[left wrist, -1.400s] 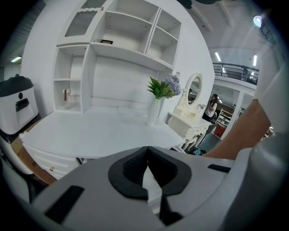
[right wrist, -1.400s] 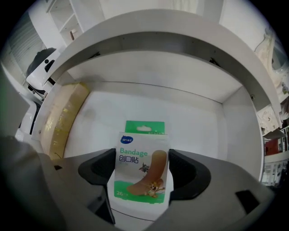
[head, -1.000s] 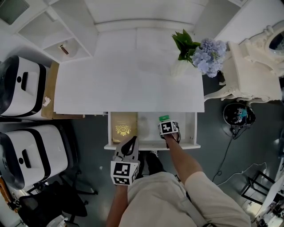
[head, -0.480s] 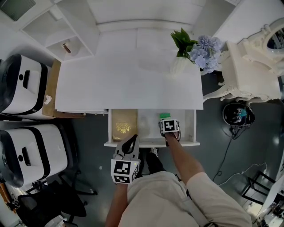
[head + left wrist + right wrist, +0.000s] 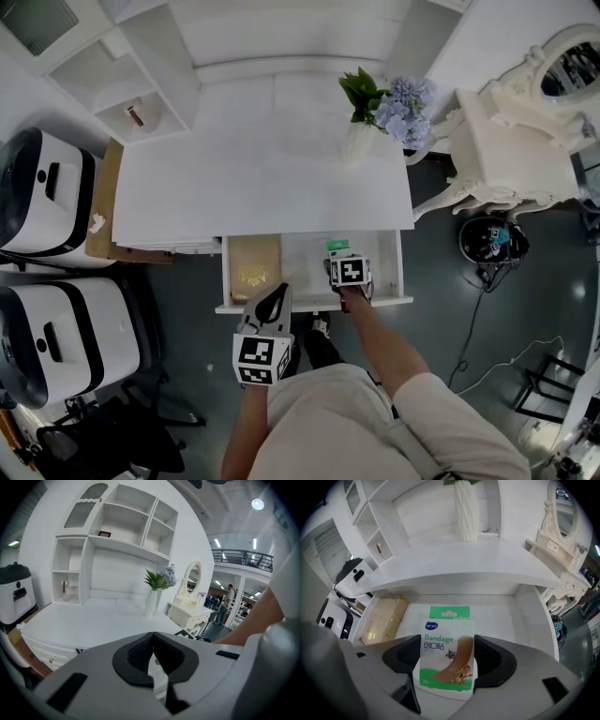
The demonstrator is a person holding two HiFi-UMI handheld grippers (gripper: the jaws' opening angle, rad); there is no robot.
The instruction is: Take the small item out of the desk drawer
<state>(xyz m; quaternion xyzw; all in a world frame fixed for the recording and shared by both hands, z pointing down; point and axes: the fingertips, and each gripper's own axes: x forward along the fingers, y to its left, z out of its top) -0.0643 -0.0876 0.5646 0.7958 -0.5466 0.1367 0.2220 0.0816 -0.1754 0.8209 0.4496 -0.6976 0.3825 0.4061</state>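
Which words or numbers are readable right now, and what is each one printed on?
"Bandage": front of the bandage box.
"创口贴": same box, just under that word.
"26": lower left of the box; the print after it is too small to read.
Blue oval logo at the box's top: too small to read.
Emblem on the gold box: blurred, unreadable.

The right gripper (image 5: 341, 255), holding the bandage box (image 5: 446, 653), eased back toward the front rim of the drawer (image 5: 309, 304) at frame centre; the head view swung, sliding the flowers (image 5: 398, 101) from upper right toward top centre; more of the oval mirror (image 5: 567, 75) came in at upper right.
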